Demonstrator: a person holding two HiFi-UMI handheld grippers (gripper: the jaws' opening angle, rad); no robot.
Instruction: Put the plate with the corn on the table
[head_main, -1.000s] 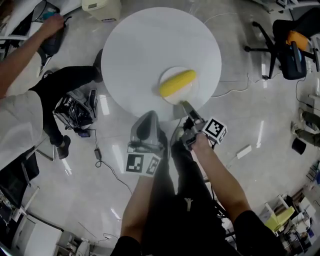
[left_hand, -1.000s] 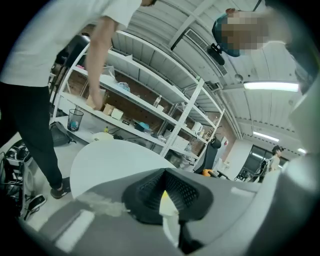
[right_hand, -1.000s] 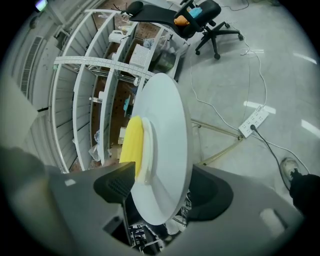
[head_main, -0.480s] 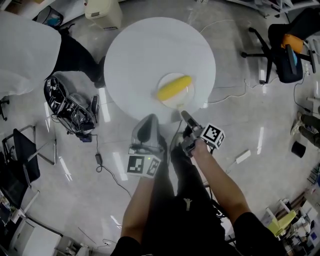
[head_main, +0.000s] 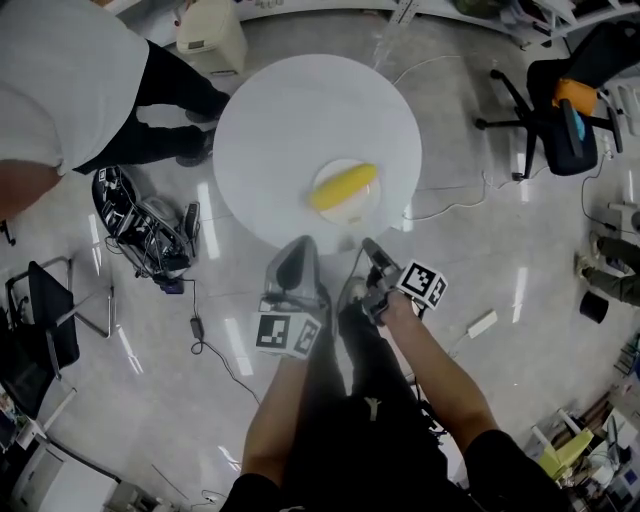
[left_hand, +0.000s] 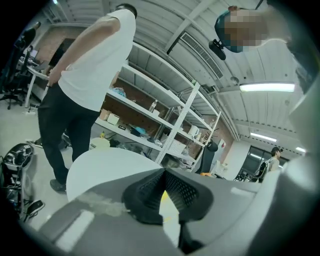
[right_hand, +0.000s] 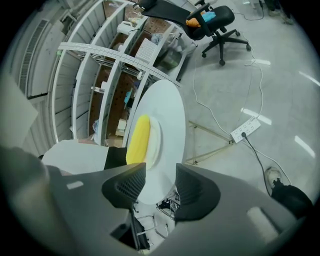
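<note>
A yellow corn cob (head_main: 344, 186) lies on a white plate (head_main: 352, 212), which rests on the round white table (head_main: 300, 110) near its front edge. My right gripper (head_main: 371, 249) hangs just off that edge, short of the plate. Its jaws are closing with nothing between them. In the right gripper view the corn (right_hand: 138, 139) and the plate (right_hand: 156, 141) lie beyond the right gripper (right_hand: 160, 170). My left gripper (head_main: 302, 245) hovers beside it, below the table edge. The left gripper (left_hand: 162, 173) has its tips touching and holds nothing.
A person in a white shirt and black trousers (head_main: 70, 80) stands at the table's far left. Cabled gear (head_main: 145, 225) lies on the floor at left. An office chair (head_main: 560, 100) is at right, a power strip (head_main: 482, 323) near my right arm. Shelving (left_hand: 165, 120) stands behind the table.
My right gripper has drawn back from the plate's edge toward me. The plate and corn stay on the table. The person in white has walked in at the upper left.
</note>
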